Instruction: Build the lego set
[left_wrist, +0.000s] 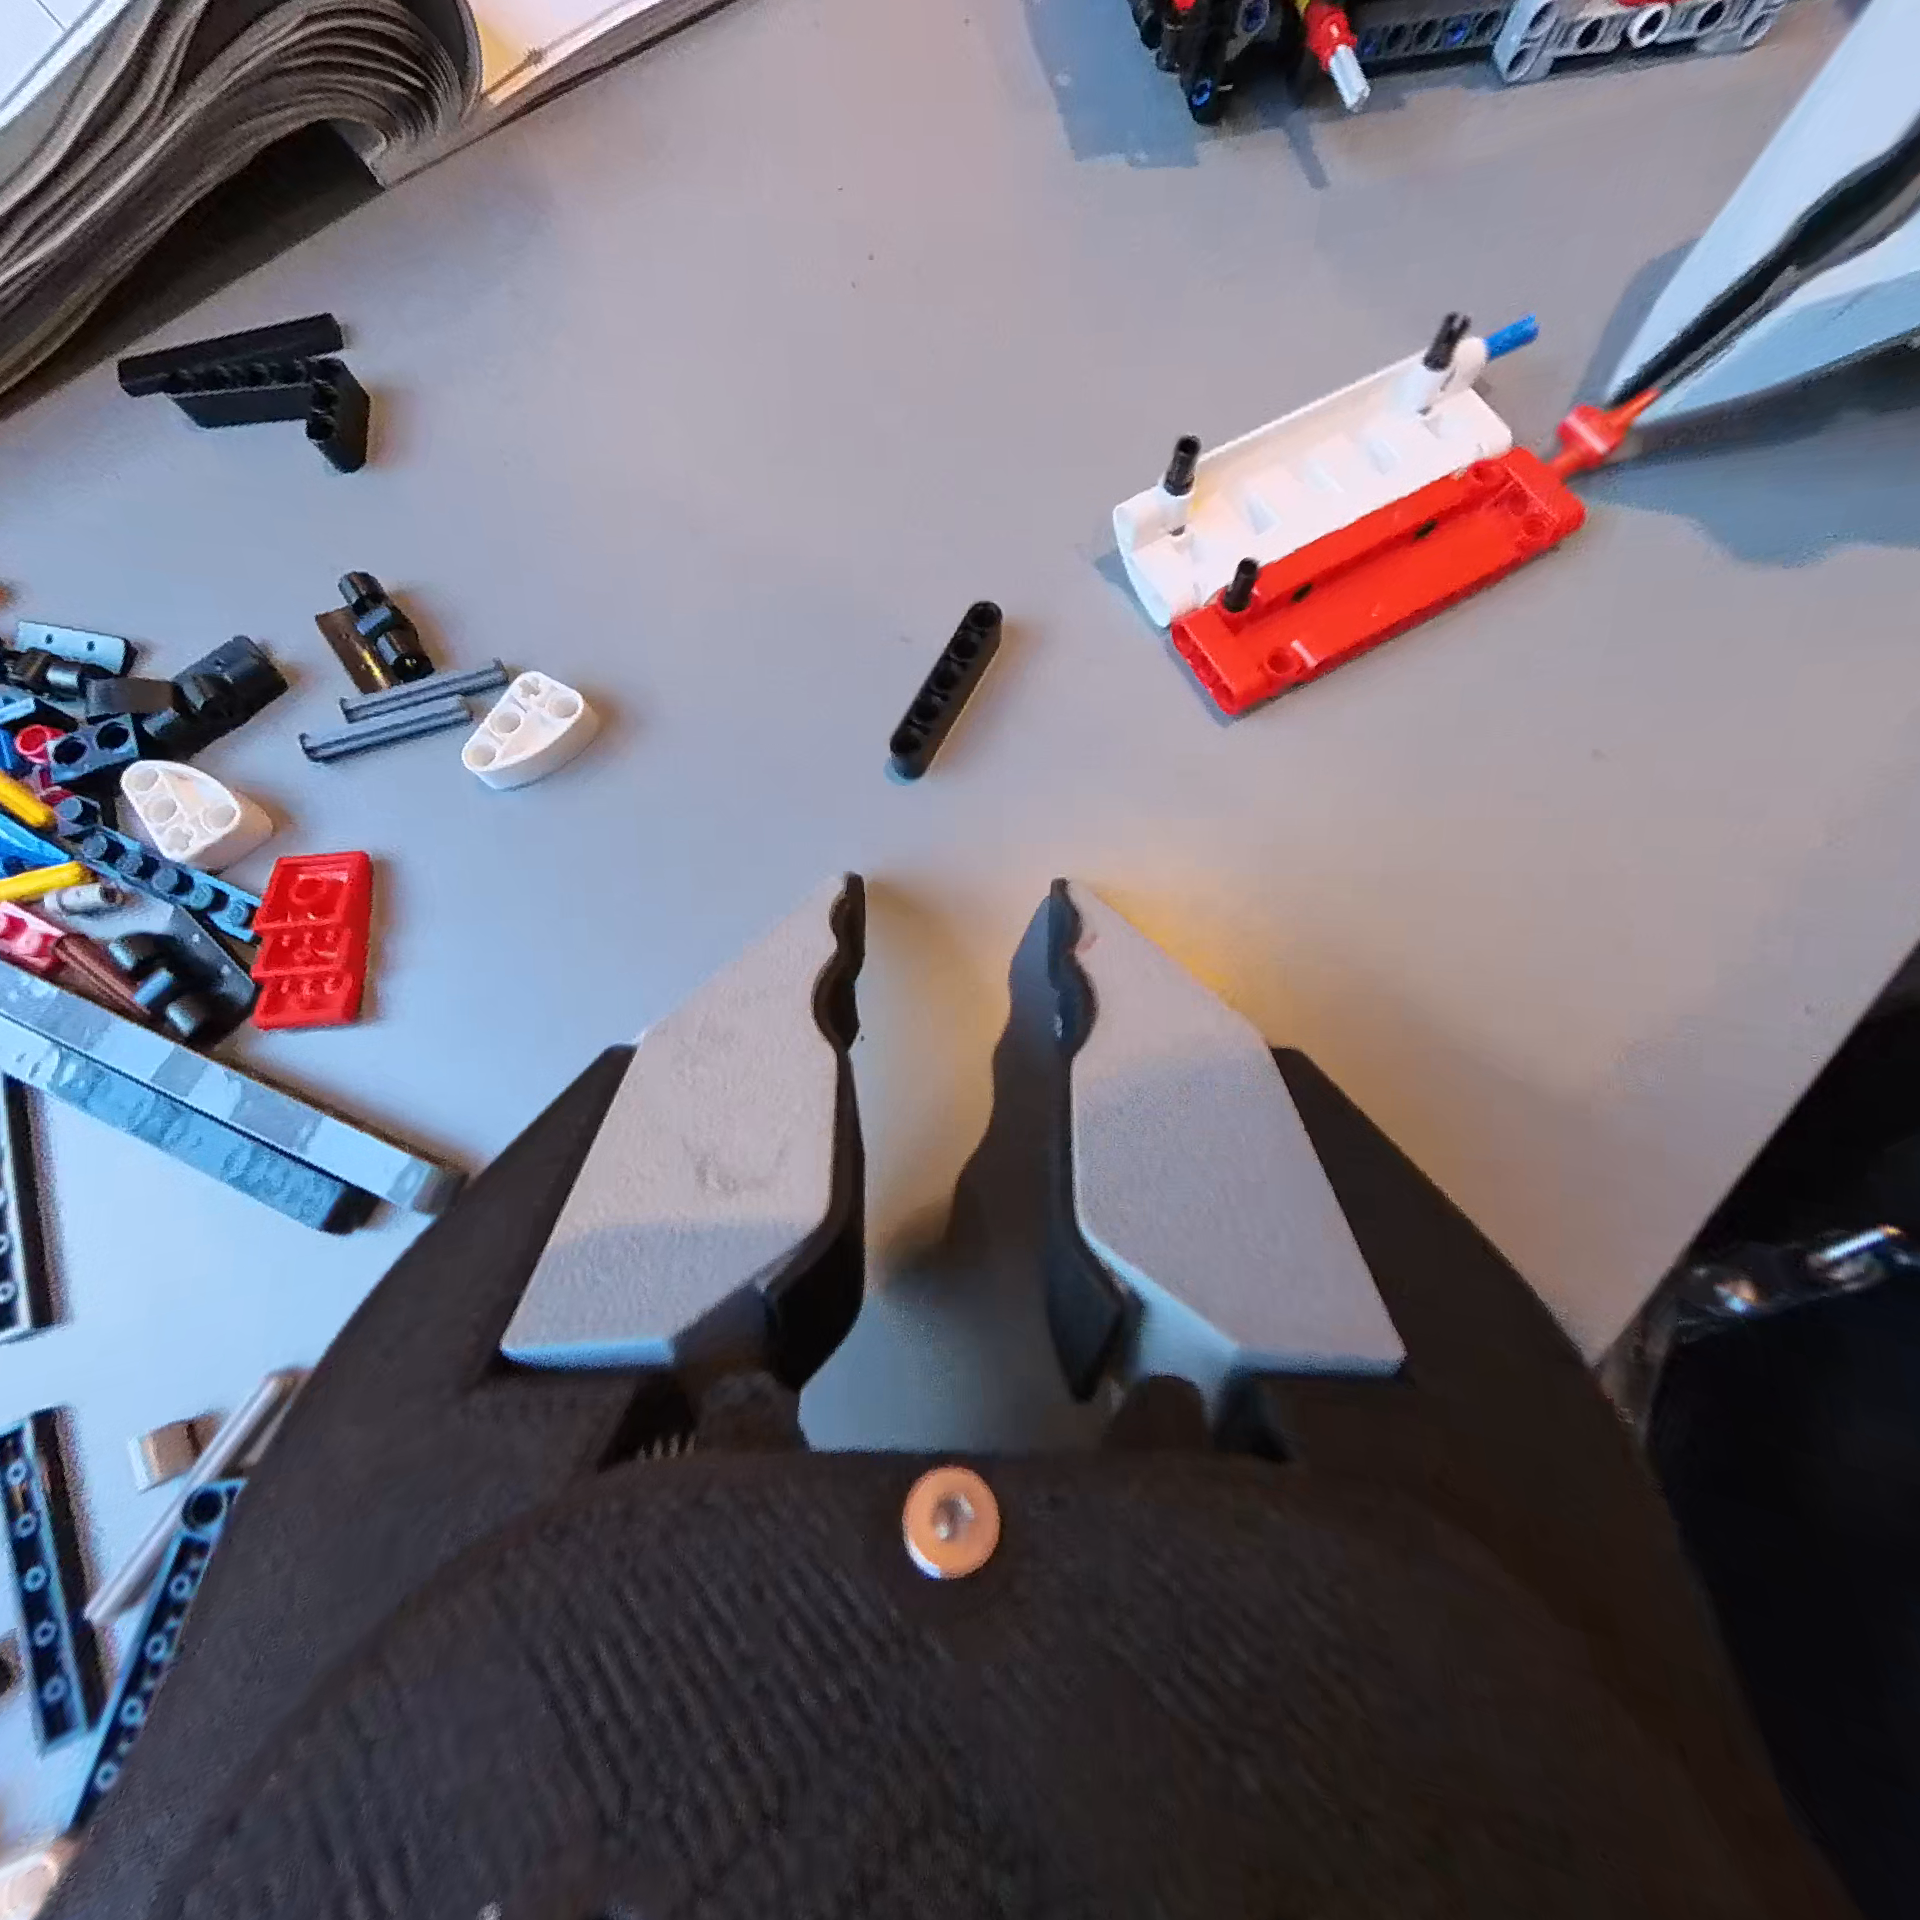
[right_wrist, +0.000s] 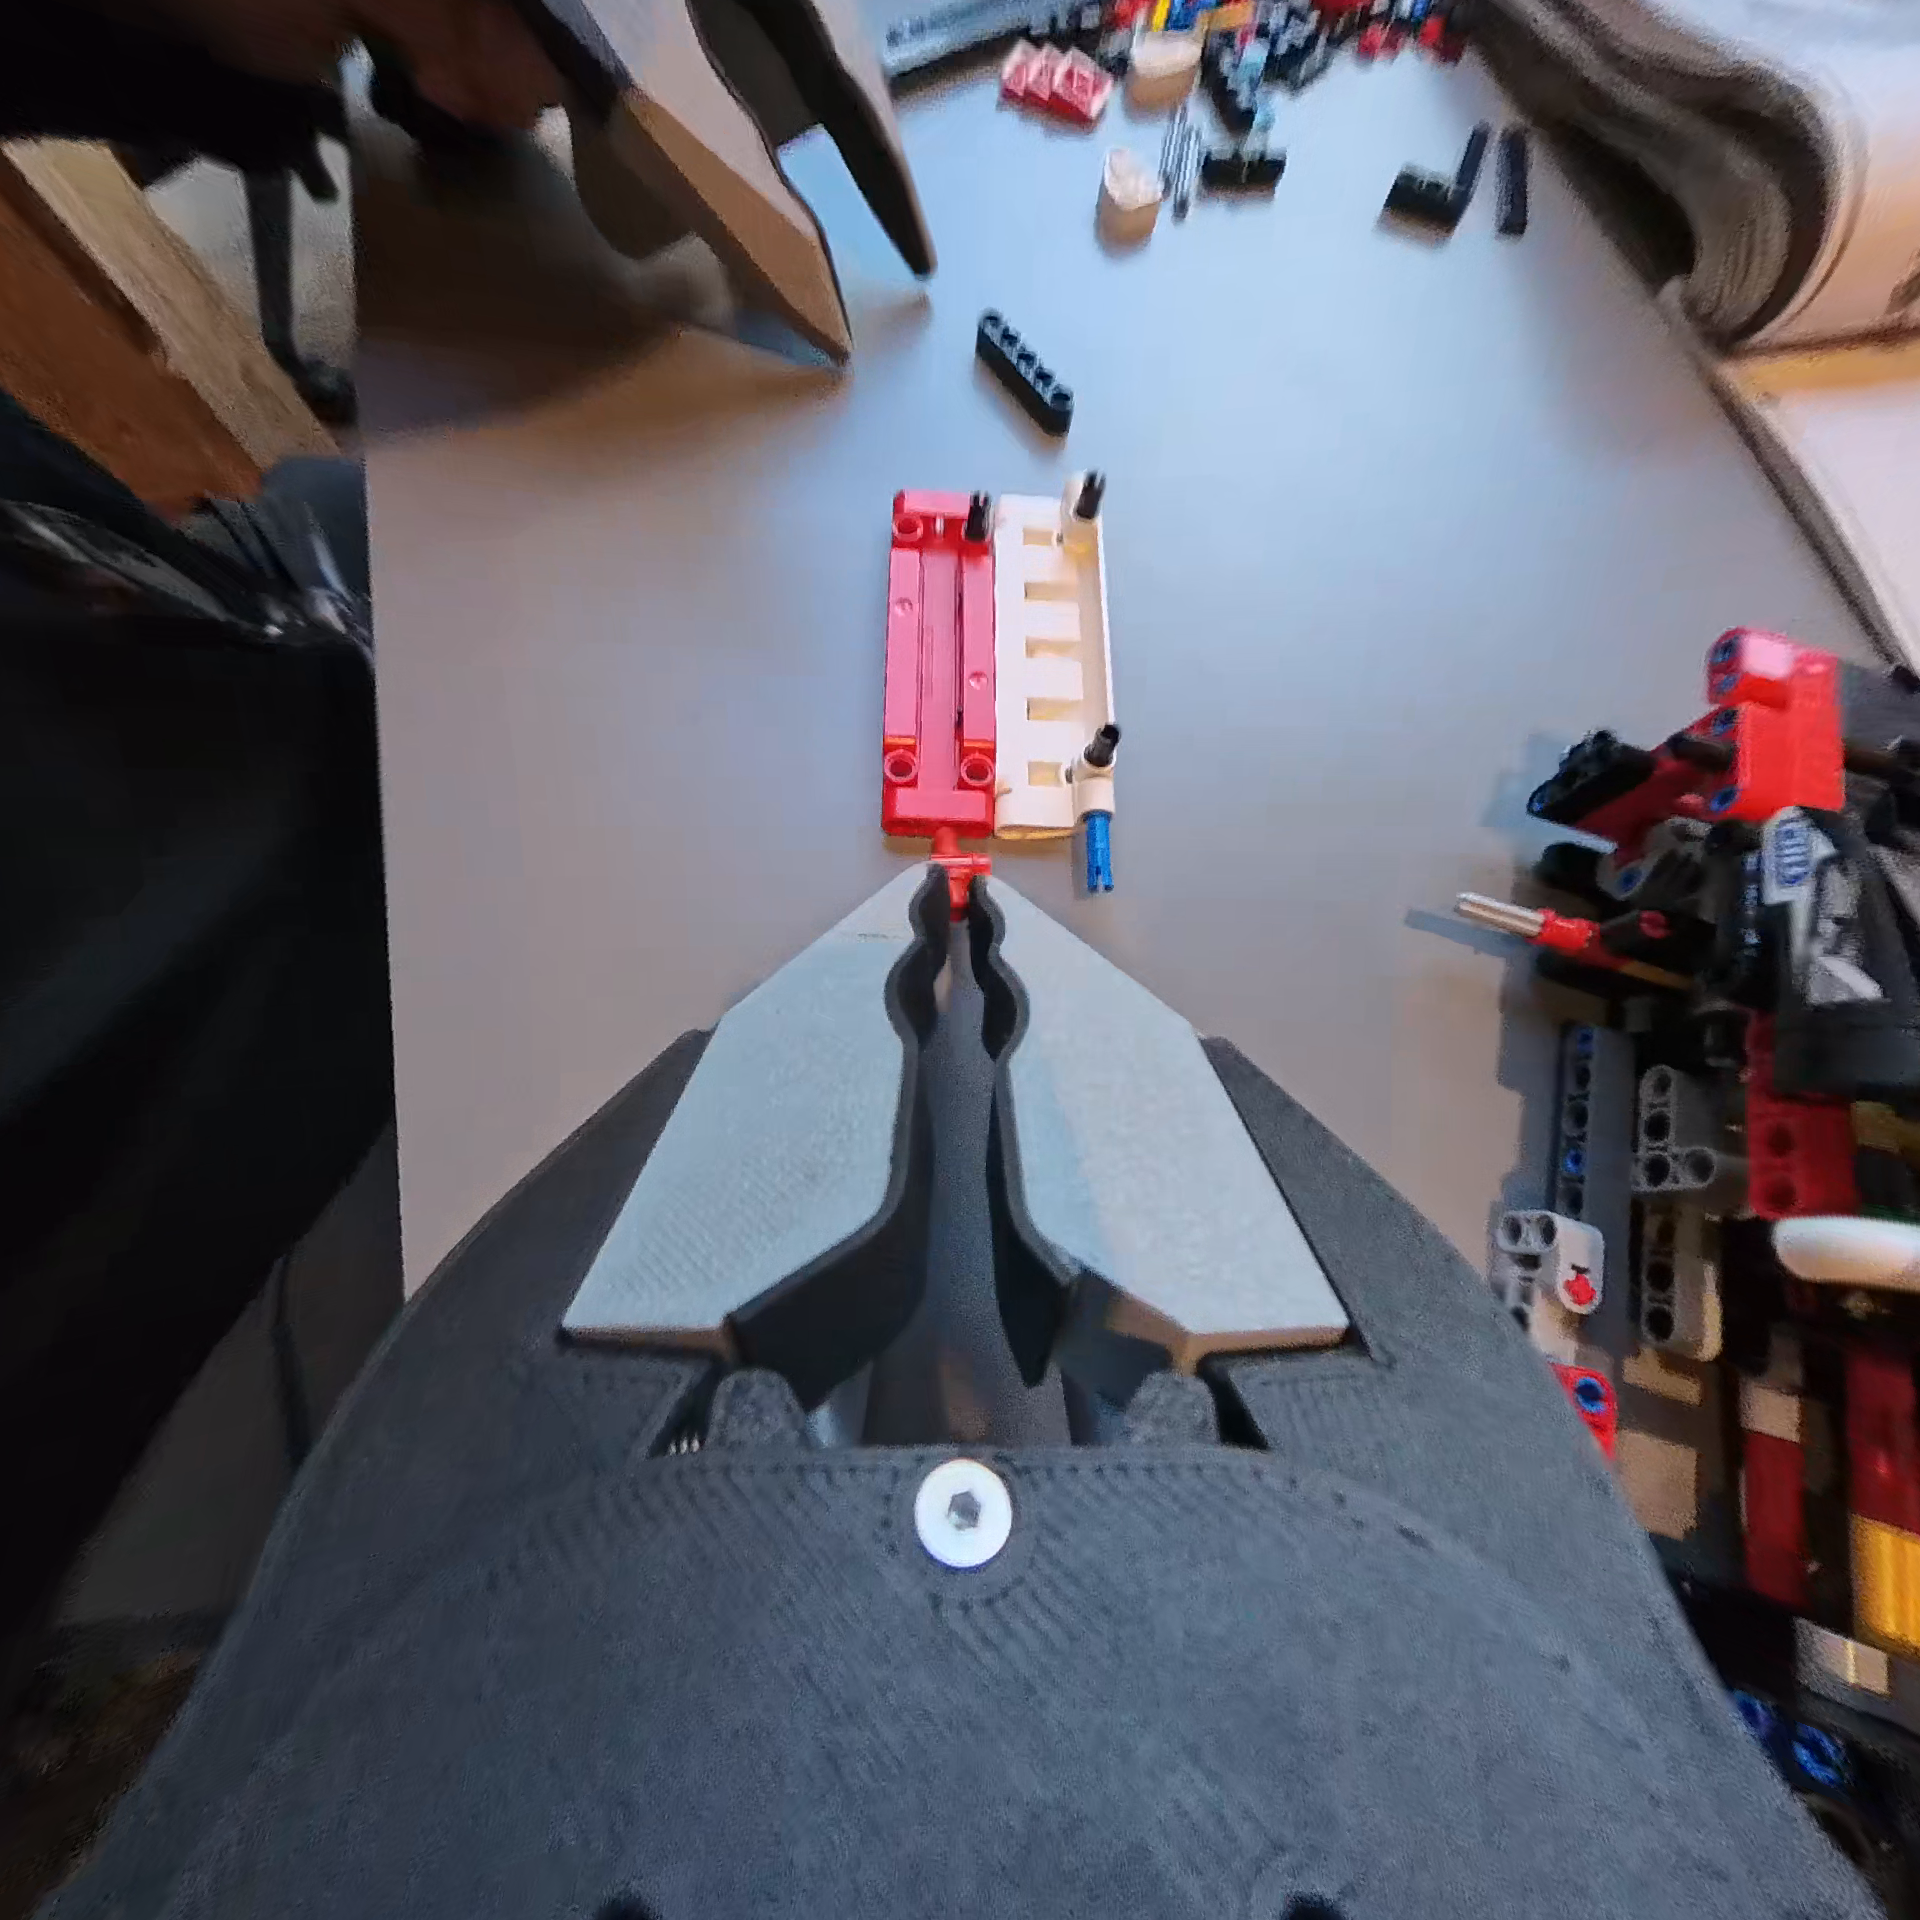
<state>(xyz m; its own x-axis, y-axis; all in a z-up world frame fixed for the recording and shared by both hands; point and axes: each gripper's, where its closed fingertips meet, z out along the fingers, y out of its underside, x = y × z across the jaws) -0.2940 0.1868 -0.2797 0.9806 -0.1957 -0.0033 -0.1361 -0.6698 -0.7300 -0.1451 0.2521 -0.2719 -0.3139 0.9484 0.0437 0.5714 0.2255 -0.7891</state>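
Note:
A red panel (right_wrist: 940, 655) joined to a white panel (right_wrist: 1055, 649) lies flat on the grey table (right_wrist: 623, 727); both also show in the left wrist view, the red panel (left_wrist: 1382, 582) and the white panel (left_wrist: 1309, 488). Black pins stand up from them, and a blue pin (right_wrist: 1098, 857) sticks out of the white one. My right gripper (right_wrist: 961, 899) is shut on a small red pin (right_wrist: 958, 873) whose far end sits in the red panel's near end; it also shows in the left wrist view (left_wrist: 1595, 431). My left gripper (left_wrist: 956, 894) is open and empty above the table, short of a black beam (left_wrist: 948, 688).
Loose parts (left_wrist: 156, 831) lie at the left, with a red plate (left_wrist: 312, 940), white curved pieces (left_wrist: 530, 727) and a black L-beam (left_wrist: 260, 384). An open instruction book (left_wrist: 208, 94) lies at far left. A partly built red and black model (right_wrist: 1766, 1039) stands at the right. Between my left fingertips and the red plate (left_wrist: 312, 940) there is roughly 10 centimeters. Seen from the right wrist view (right_wrist: 1048, 78) as well.

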